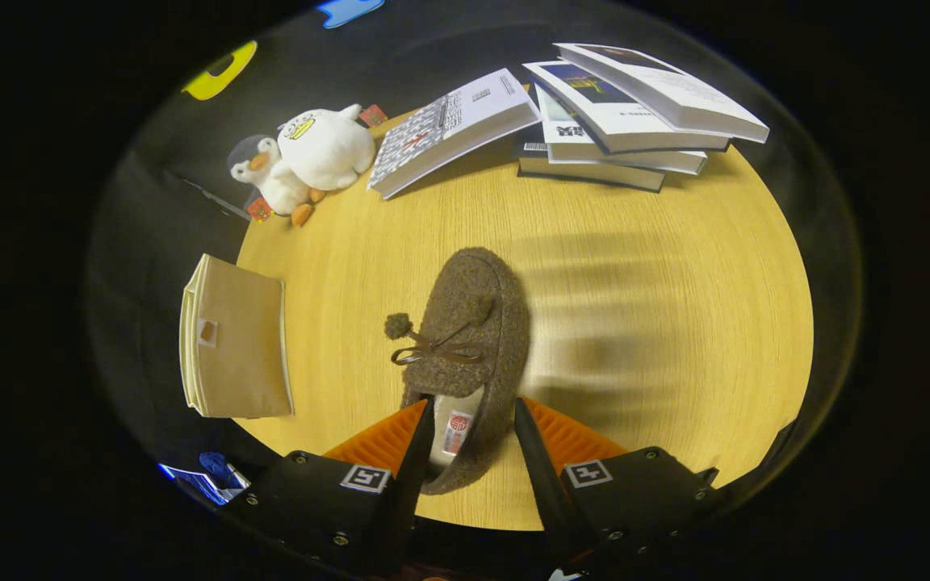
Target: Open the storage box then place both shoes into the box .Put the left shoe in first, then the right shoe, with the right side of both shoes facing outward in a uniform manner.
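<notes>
The wooden table (pixel 675 323) carries stacked books (pixel 618 121), a tan storage box (pixel 239 339) beside the fingers, and one brown slipper (pixel 465 339) (toe pointing away). The gripper (pixel 473 420) straddles its heel, fingers apart, probably about to clamp it.

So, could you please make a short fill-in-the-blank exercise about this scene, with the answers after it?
1. The heel of the brown fuzzy slipper lies ____ the fingers of the claw.
2. Two white plush penguins sit at the far edge of the round ____ table.
3. The flat beige fabric storage box lies beside the slipper, still ____.
4. Beyond the slipper, a stack of white ____ rests on the table.

Answers: between; wooden; folded; books
</notes>
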The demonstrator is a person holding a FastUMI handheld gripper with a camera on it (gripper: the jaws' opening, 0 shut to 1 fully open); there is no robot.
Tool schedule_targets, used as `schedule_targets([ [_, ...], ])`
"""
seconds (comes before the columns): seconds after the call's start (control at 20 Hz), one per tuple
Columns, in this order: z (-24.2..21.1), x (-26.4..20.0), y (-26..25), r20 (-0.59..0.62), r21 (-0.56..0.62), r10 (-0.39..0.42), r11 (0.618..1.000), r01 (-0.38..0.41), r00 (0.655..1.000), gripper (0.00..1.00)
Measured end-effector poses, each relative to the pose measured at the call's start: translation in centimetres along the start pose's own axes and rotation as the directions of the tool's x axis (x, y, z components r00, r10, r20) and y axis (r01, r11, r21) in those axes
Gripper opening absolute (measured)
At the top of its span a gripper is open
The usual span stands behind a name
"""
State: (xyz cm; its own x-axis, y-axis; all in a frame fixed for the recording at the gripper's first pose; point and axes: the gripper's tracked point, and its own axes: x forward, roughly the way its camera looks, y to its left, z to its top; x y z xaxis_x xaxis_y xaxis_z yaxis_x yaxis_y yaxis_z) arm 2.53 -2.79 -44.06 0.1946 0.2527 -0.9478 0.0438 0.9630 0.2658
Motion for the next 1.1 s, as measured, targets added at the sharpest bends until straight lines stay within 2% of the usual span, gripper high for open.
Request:
schedule_targets([
  [0.2,0.2,2.8,-1.0,-0.038,-0.047,-0.061,0.997,0.059,0.997,0.64],
  [0.4,0.8,4.3,-1.2,-0.055,-0.015,-0.057,0.998,0.057,0.997,0.64],
  [0.5,0.5,5.1,-2.3,-0.060,-0.041,-0.099,0.994,0.097,0.993,0.48],
  [0.55,0.5,4.7,-2.6,-0.055,-0.043,-0.111,0.993,0.109,0.992,0.31],
  [0.6,0.6,4.6,-2.6,-0.051,-0.044,-0.101,0.994,0.099,0.994,0.09],
  [0.7,0.7,4.4,-3.1,-0.037,-0.043,-0.107,0.993,0.105,0.994,0.09],
  [0.8,1.0,4.0,-3.6,-0.025,-0.037,-0.121,0.992,0.120,0.992,0.00],
  [1.1,0.5,1.5,-1.0,-0.033,0.009,-0.035,0.999,0.035,0.999,0.00],
])
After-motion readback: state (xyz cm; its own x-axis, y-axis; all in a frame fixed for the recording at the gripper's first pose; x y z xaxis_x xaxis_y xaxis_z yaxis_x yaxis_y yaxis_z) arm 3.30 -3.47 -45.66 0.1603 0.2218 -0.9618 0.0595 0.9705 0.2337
